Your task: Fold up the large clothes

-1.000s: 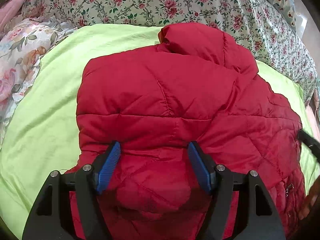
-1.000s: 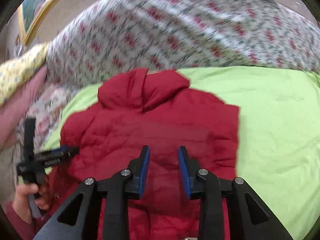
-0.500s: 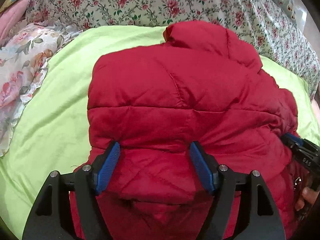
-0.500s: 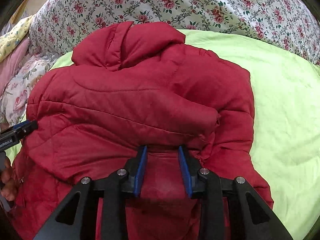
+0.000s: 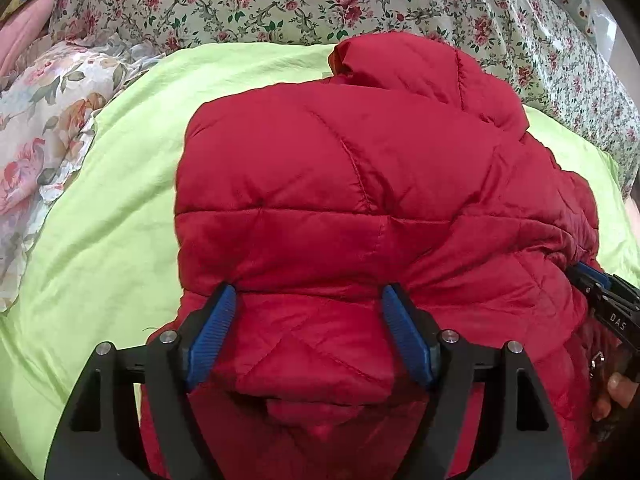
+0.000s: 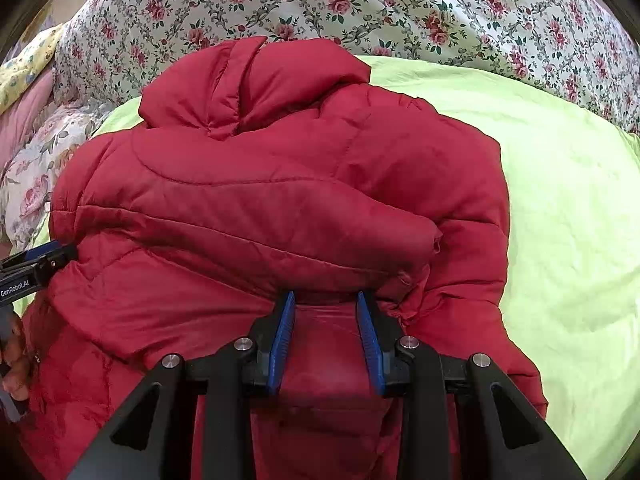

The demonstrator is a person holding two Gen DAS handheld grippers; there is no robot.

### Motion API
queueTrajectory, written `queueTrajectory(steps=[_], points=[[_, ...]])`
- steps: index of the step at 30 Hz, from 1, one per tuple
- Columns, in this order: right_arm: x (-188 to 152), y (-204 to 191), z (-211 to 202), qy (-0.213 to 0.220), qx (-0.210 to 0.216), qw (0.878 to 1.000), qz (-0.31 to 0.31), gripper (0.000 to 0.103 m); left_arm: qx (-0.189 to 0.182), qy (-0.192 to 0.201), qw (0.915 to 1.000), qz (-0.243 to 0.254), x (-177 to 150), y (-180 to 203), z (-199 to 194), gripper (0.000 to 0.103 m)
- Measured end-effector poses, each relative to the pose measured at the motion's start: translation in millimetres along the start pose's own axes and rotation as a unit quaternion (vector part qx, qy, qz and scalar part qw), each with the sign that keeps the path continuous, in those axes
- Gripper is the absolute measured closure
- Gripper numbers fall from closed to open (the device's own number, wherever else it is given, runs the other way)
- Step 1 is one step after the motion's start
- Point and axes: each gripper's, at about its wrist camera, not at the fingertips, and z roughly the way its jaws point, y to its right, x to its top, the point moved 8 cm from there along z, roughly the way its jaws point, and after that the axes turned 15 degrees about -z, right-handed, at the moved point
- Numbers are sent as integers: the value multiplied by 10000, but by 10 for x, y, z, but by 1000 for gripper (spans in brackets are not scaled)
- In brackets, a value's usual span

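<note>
A puffy red quilted jacket (image 5: 340, 184) lies on a lime green sheet (image 5: 100, 240), hood at the far end. My left gripper (image 5: 308, 320) stands wide, its blue pads against a thick bulge of the jacket's near part. In the right wrist view the jacket (image 6: 260, 208) has a sleeve folded across its body. My right gripper (image 6: 326, 332) is narrow, pinching a fold of red fabric under that sleeve. Each gripper shows at the other view's edge: the right gripper (image 5: 604, 300) and the left gripper (image 6: 36, 268).
A rose-print quilt (image 5: 280, 0) is heaped behind the jacket. A paler floral cloth (image 5: 36, 120) and a pink pillow (image 5: 20, 40) lie at the far left. Bare green sheet (image 6: 568, 220) extends to the jacket's right. A person's hand (image 5: 616, 392) holds the right gripper.
The right gripper came down with its fold of jacket, so the jacket now fills its view. The right gripper's tip came into sight at the left view's right edge.
</note>
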Motion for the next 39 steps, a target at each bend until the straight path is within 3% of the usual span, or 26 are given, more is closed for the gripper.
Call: queueTrajectory(steps=[4, 8, 10, 18, 34, 39], points=[[-26, 13, -185, 75, 44, 9999, 53, 67, 73, -38, 10000, -37, -43, -82, -139, 27], [-100, -3, -404, 106, 16, 9999, -27, 52, 97, -6, 9999, -36, -118, -165, -302, 27], [-156, -33, -493, 90, 1, 9999, -94, 50, 142, 28, 9999, 14, -170, -206, -404, 27], [-525, -180, -876, -60, 57, 9996, -286, 47, 172, -51, 9998, 110, -493, -365, -731, 27], [-1310, -213, -1533, -352, -10, 9989, -304, 24, 287, -156, 9993, -160, -1146, -978, -1310, 27], [-1612, -174, -1661, -545, -103, 9982, -213, 23, 230, -219, 9990, -299, -1338, -1079, -1415, 20]])
